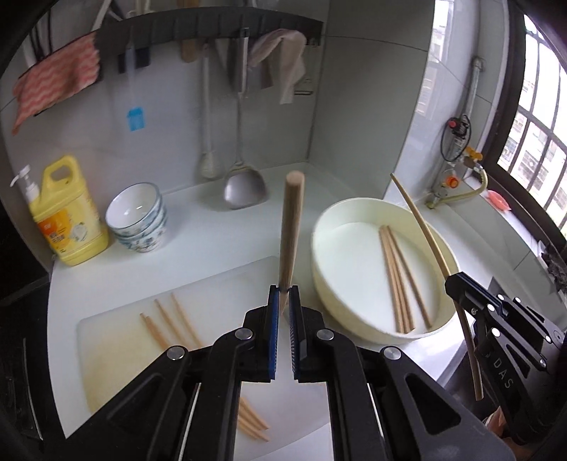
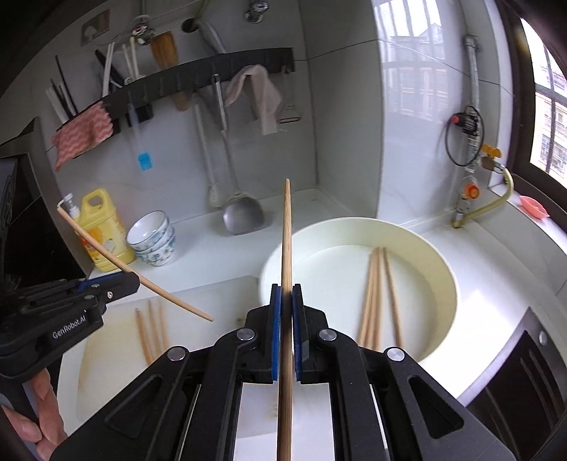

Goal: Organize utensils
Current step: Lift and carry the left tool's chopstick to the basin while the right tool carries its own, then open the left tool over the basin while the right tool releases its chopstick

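Two chopsticks are up off the desk (image 1: 198,216), one clamped in each tool. From the left camera, the left gripper (image 1: 284,294) has its jaws closed on a chopstick (image 1: 291,227) near its thin tip, the thick end pointing away toward the far wall; the right gripper (image 1: 457,283) shows at the right edge, its jaws pinched on a second chopstick (image 1: 425,227) partway along. Only the right camera shows that second stick running back through the right gripper (image 2: 286,298) and off the near edge of the picture, and it alone catches fingers (image 2: 46,404) wrapped under the left gripper (image 2: 131,278) at the near left. Right of centre sits a round cream basin (image 1: 319,255) holding a small bunch of chopsticks (image 1: 400,280), about four or five; blur makes the count uncertain. Left of it, a white cutting board (image 1: 117,340) carries more loose chopsticks (image 1: 170,322), partly hidden behind the tool bodies. Stacked bowls (image 1: 138,218) and a yellow soap jug (image 1: 63,216) stand at the far left, and a ladle (image 1: 244,188) hangs from a dark wall rack (image 1: 212,28), with cloths draped on it.
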Tool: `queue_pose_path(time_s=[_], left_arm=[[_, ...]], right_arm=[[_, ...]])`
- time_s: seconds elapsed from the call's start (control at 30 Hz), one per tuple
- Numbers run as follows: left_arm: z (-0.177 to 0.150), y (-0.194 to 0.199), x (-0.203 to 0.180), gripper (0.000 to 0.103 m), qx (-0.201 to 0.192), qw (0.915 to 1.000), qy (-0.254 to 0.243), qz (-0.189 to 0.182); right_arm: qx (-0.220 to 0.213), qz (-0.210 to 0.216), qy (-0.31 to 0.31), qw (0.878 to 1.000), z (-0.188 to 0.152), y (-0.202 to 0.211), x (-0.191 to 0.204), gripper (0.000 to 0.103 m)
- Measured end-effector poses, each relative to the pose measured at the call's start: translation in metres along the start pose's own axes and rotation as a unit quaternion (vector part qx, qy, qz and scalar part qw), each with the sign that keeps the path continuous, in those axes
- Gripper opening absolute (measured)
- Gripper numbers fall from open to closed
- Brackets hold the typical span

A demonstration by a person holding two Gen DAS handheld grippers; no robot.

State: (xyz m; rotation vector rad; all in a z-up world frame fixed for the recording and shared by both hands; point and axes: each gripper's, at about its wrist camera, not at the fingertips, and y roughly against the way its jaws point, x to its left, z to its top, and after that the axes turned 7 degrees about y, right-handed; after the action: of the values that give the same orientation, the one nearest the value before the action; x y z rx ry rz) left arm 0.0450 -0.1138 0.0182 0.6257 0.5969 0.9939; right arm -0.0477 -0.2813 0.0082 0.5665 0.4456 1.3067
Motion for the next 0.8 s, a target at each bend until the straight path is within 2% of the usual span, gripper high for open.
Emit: queue_pose_path(time_s=[0.1,0.33,0.53,0.8], left_arm=[[0.010,-0.013,-0.037,0.004,-0.002,0.9997,-0.020,-0.011],[0.028,-0.052,-0.100,0.004,0.025,0.9984,-0.043,-0.025],[0.039,-0.090,-0.122,0.004,0.048,0.9966,-0.063,-0.024],[0.047,-0.146,-0.128,0.004,0.088,0.9922,-0.083,-0.030]], right_arm=[[0.000,-0.010,-0.013,1.000,-0.002,-0.004,-0.038,0.006],[0.006,0.017,-0.032,0.999,0.005,-0.040,-0.091,0.006],[0.018,0.028,-0.045,0.998,0.010,-0.072,-0.107,0.006],[0.064,0.024,-0.077,0.995,0.003,-0.111,-0.109,0.006]])
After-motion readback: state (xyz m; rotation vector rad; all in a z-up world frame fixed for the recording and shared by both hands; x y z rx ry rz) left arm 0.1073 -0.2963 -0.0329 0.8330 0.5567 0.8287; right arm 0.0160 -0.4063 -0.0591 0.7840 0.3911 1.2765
